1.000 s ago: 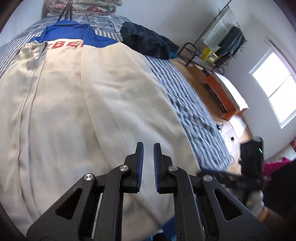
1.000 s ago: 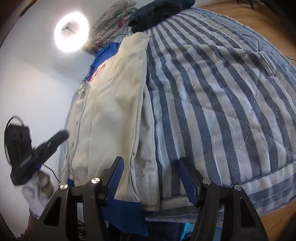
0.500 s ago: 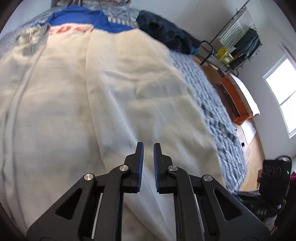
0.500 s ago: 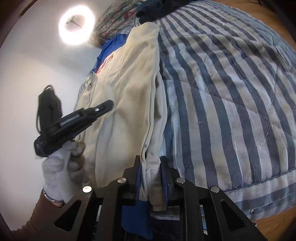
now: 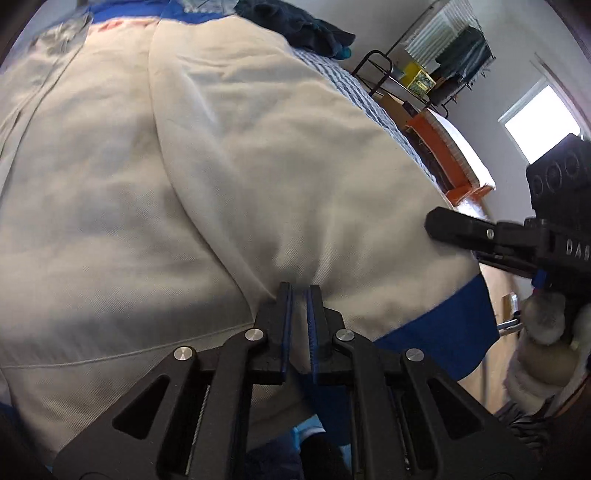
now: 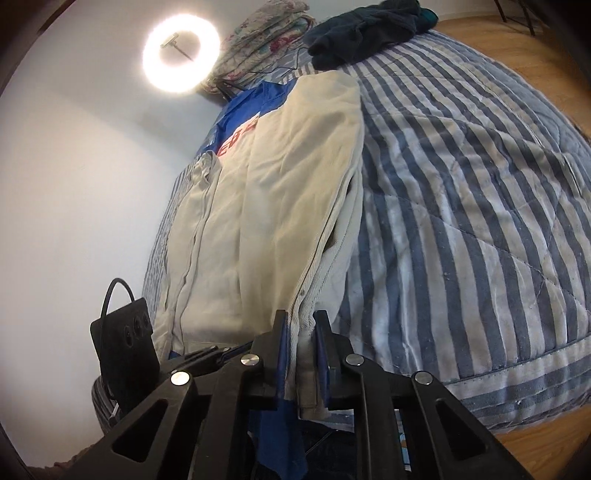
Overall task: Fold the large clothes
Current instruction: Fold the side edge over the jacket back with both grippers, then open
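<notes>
A large cream garment (image 5: 221, 166) with a blue hem band (image 5: 443, 325) and red lettering lies spread on the bed. My left gripper (image 5: 299, 286) is shut, its tips pressed into the cream cloth just above the hem, where the fabric puckers. My right gripper (image 6: 300, 314) is closing its jaws on the garment's (image 6: 280, 184) side edge, and the folded cream layers sit pinched between the pads. In the left wrist view, one of the right gripper's black fingers (image 5: 461, 230) reaches the cloth's right edge, held by a gloved hand (image 5: 543, 325).
A blue-and-white striped quilt (image 6: 461, 184) covers the bed. A dark garment heap (image 6: 362, 29) and folded floral bedding (image 6: 266, 33) lie at the far end by a ring light (image 6: 181, 53). A clothes rack (image 5: 443, 55) and an orange unit (image 5: 443, 155) stand beyond the bed.
My left gripper came down and forward onto the cloth near the hem. My right gripper's jaws went from wide open to closed on the garment's side edge and rose a little.
</notes>
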### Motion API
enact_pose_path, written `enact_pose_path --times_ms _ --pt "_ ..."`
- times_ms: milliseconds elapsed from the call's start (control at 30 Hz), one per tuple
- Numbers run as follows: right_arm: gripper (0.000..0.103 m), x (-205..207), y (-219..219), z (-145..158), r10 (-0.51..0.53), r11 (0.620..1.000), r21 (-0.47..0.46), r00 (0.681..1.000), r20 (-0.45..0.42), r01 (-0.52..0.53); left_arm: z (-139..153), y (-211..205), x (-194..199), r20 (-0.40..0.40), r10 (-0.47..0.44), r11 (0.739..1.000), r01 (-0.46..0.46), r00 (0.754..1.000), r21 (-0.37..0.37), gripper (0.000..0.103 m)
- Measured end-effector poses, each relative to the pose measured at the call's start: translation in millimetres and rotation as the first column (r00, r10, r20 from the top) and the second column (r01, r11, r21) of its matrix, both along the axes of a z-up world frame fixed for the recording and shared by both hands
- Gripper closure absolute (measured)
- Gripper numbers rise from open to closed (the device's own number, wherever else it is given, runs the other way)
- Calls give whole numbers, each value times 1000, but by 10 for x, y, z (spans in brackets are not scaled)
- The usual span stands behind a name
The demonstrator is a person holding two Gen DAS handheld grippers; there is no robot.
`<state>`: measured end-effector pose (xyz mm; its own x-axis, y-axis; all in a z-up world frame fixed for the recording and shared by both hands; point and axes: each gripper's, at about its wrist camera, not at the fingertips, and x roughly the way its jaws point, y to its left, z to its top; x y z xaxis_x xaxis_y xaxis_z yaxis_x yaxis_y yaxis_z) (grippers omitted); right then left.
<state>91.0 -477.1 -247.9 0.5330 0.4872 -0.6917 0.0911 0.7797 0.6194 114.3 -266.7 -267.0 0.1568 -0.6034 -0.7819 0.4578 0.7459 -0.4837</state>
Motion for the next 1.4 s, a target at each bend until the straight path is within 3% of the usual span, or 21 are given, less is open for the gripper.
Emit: enact_pose_path --times_ms 67,333,533,767,1067,1267,1400 --pt "93 13 34 60 10 1000 4 1000 20 -10 119 156 45 -23 44 998 -45 999 -37 96" --pt "94 134 381 275 77 997 -36 994 79 -74 772 941 -29 93 142 983 -129 986 -129 96" --pt "95 258 812 407 194 978 -104 976 104 -183 997 1575 22 115 262 953 -239 958 -185 96" --pt "95 471 1501 272 345 927 -180 937 57 -330 1011 2151 166 95 393 904 -366 915 -219 96" --pt "95 606 2216 -256 504 801 -311 856 -110 -512 827 2501 233 65 460 874 -439 886 -207 96" --pt "93 578 2187 -260 513 797 -305 851 -115 -521 750 2543 261 50 460 874 -442 886 -200 96" --pt "74 563 2197 -84 526 812 -257 848 -65 -524 807 2528 294 62 444 883 -425 894 -198 95"
